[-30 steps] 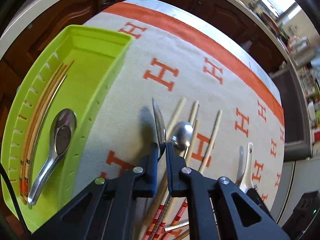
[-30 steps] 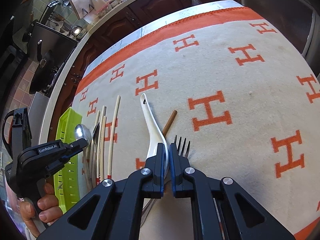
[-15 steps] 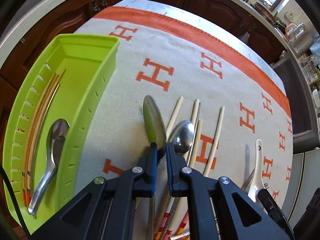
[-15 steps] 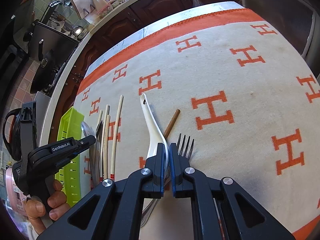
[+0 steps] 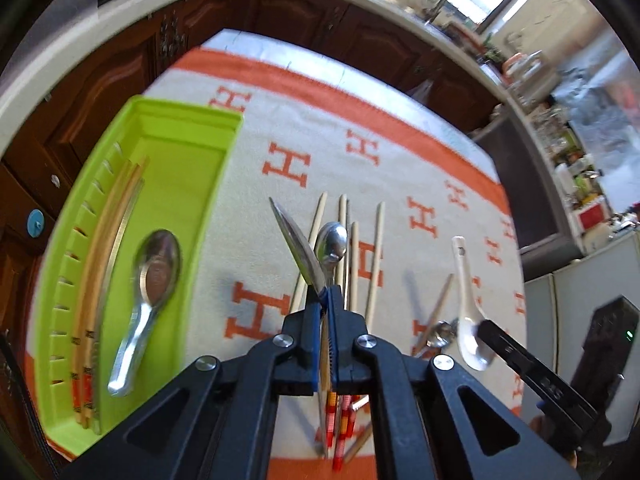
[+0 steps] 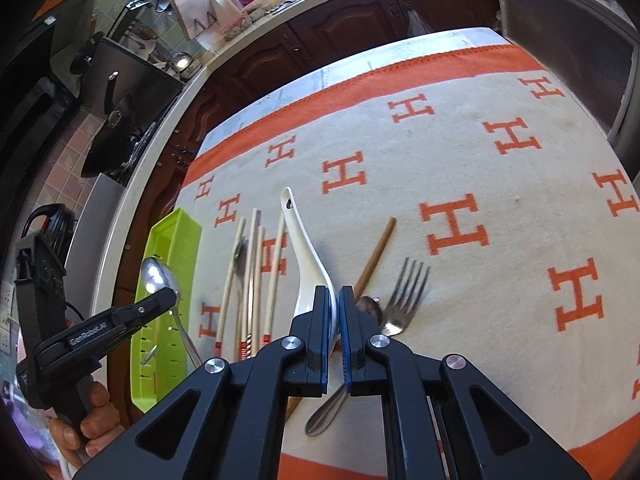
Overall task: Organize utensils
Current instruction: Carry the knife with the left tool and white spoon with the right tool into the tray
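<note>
Orange "H" letters on the cloth [image 6: 460, 184]; left gripper [image 6: 170, 294] seemingly reads "GenRobot.AI".

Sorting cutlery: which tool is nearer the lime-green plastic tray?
Left. The left tool, clamping a steel spoon, hangs beside the lime-green plastic tray; the right tool holds the white ceramic spoon farther away.
</note>
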`<state>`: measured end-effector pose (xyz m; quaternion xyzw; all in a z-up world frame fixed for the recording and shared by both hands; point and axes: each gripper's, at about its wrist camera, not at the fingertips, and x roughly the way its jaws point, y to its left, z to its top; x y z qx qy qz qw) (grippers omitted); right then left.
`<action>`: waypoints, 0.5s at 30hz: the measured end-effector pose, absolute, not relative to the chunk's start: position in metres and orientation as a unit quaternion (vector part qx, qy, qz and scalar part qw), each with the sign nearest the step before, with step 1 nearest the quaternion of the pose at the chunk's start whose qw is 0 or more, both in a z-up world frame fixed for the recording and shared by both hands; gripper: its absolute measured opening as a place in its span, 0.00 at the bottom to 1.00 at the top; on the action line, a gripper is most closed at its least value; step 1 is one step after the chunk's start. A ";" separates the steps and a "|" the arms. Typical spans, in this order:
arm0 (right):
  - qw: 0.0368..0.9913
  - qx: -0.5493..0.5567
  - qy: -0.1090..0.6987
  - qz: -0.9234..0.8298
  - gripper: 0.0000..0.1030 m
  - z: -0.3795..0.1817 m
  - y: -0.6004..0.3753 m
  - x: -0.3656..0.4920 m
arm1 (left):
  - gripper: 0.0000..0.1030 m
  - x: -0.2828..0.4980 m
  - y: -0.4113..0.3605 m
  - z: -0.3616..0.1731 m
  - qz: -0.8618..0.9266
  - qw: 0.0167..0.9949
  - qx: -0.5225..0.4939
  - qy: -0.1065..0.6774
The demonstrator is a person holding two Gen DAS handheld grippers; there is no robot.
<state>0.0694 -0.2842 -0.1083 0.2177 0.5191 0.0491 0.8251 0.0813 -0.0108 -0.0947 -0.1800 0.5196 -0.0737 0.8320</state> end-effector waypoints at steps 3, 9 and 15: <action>0.830 0.209 0.513 0.063 0.05 -0.095 -0.268 0.063 | 0.01 0.064 0.003 -0.075 -0.086 0.843 -0.184 0.498; 0.839 0.185 0.501 0.103 0.05 -0.068 -0.220 0.053 | 0.01 0.025 0.037 -0.034 -0.084 0.874 -0.179 0.444; 0.837 0.156 0.503 0.150 0.05 -0.050 -0.157 0.053 | 0.01 -0.005 0.071 -0.002 -0.065 0.887 -0.166 0.426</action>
